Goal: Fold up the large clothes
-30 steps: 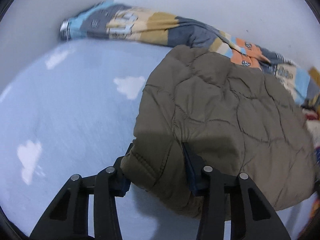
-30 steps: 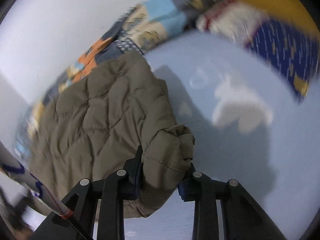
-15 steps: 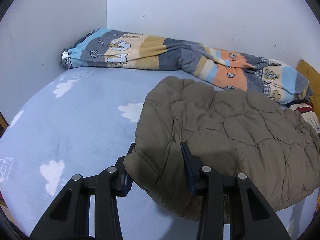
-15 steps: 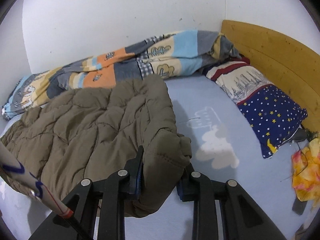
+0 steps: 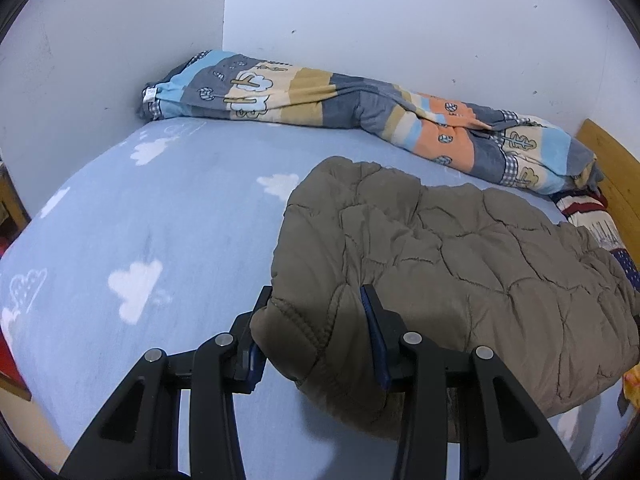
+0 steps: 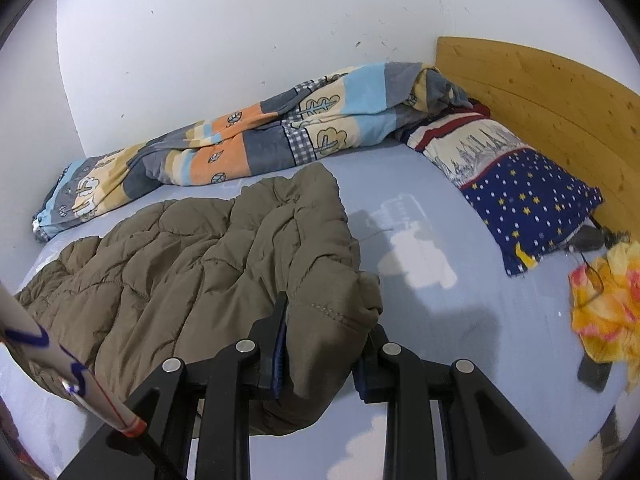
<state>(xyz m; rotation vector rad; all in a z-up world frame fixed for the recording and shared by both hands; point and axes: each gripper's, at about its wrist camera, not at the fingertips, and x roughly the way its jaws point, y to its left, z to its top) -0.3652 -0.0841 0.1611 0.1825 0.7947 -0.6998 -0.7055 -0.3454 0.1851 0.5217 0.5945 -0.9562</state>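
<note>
Two grippers clamp the near edge of the quilted jacket (image 5: 460, 248): left gripper (image 5: 316, 332) on one corner, right gripper (image 6: 320, 340) on the other. Jacket lies on the bed sheet (image 5: 160, 232), short of the striped blanket (image 5: 320, 96). Step: fold-over. Next, probably carry both corners toward the blanket together.

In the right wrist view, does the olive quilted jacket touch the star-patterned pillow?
No, the olive quilted jacket lies apart from the star-patterned pillow, with bare blue cloud-print sheet between them.

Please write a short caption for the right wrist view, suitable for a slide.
Right gripper shut on a corner of the olive quilted jacket, spread on the cloud-print bed sheet near a starry pillow.
</note>
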